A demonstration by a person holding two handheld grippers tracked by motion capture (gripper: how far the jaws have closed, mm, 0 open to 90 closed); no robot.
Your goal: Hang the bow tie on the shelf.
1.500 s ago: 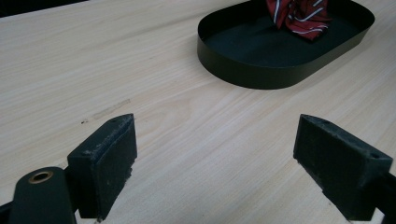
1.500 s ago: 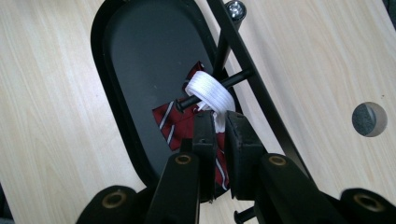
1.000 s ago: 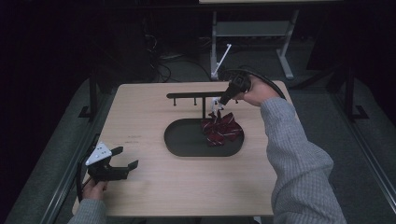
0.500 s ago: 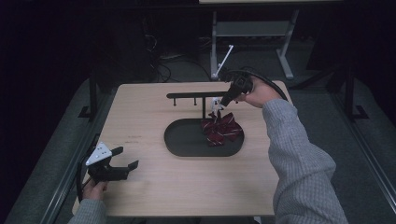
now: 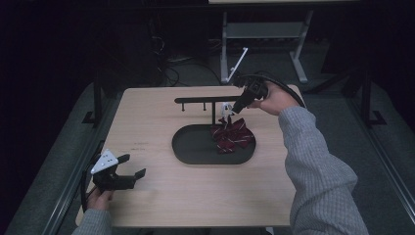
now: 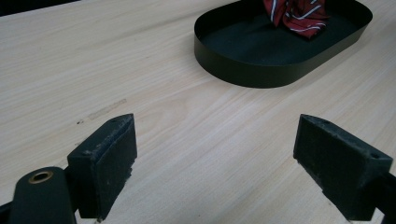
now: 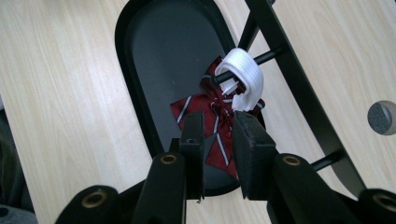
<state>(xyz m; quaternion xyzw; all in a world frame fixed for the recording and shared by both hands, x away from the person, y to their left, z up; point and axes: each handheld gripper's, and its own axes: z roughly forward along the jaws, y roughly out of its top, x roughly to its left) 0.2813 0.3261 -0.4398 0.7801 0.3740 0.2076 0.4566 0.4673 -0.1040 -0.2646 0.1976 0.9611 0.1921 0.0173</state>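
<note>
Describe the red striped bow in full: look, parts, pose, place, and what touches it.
The bow is dark red cloth with thin white stripes, its loops and tails crumpled. A white elastic band at its top is looped over a peg of the black rack, so it hangs into the right end of the black oval tray. The right gripper has its jaws on either side of it, just opening.
</note>
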